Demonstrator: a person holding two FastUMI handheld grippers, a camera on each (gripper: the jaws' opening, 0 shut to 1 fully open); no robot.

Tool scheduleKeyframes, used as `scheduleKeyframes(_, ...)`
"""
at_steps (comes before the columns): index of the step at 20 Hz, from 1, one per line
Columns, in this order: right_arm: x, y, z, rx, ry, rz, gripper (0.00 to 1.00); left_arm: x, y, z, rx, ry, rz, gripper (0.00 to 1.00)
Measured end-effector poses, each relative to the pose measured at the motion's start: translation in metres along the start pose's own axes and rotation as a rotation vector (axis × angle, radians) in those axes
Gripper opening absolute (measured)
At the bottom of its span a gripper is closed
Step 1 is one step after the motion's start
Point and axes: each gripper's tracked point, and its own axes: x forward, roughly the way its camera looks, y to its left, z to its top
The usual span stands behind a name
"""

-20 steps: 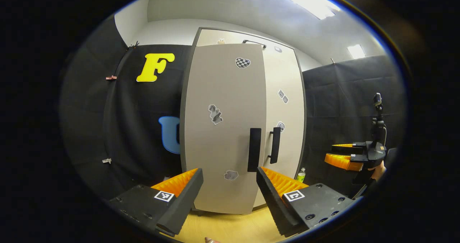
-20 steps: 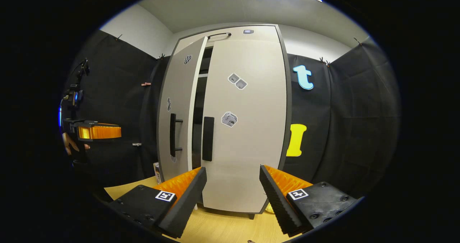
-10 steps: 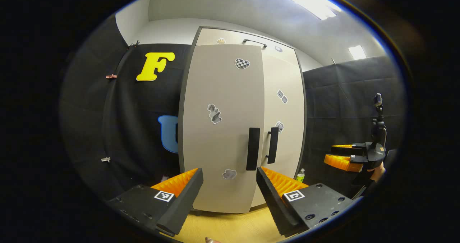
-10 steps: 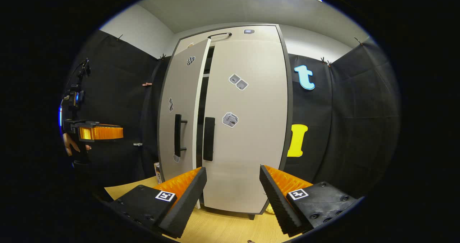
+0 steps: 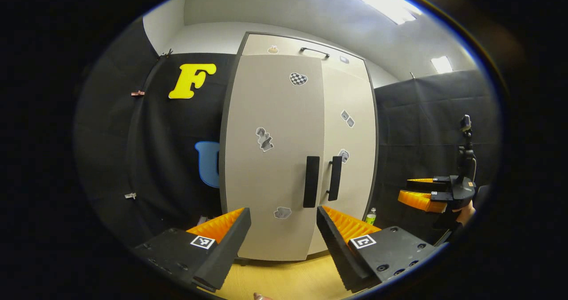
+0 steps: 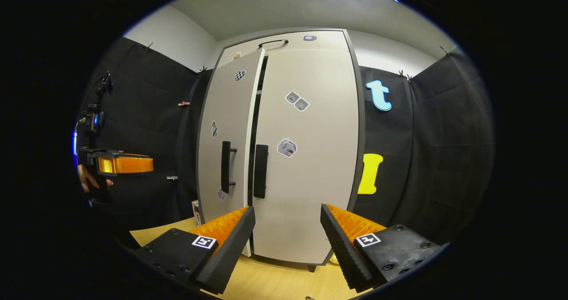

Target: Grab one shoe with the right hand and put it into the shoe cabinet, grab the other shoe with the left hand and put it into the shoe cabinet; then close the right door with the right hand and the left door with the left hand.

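The shoe cabinet [image 6: 284,149] is being viewed from in front. Its right door [image 6: 306,158] is being seen flush, its left door [image 6: 224,144] slightly ajar. Both the left gripper [image 5: 284,242] and right gripper [image 6: 288,242] are being held apart, empty, short of the cabinet.

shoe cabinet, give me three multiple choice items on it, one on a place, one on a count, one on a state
1. Where does the green-capped bottle stand?
A. on the floor right of the shoe cabinet
B. on top of the cabinet
C. between the left tool's fingers

2. How many long dark door handles does the cabinet show?
A. one
B. two
C. four

3. What state is the left door in?
A. wide open
C. removed
B. slightly ajar

Key: 1 A, it sits low beside the cabinet's right edge; 2 B, left handle and right handle; 3 B, a narrow dark gap shows beside the right door.
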Motion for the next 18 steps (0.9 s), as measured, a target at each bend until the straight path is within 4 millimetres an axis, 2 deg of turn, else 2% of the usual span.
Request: scheduleKeyframes(18,-0.0012,0.0072,-0.0013,0.018,0.01,-0.003,0.98,-0.0005,-0.0043,-0.0043,0.009,0.006,0.022,0.95)
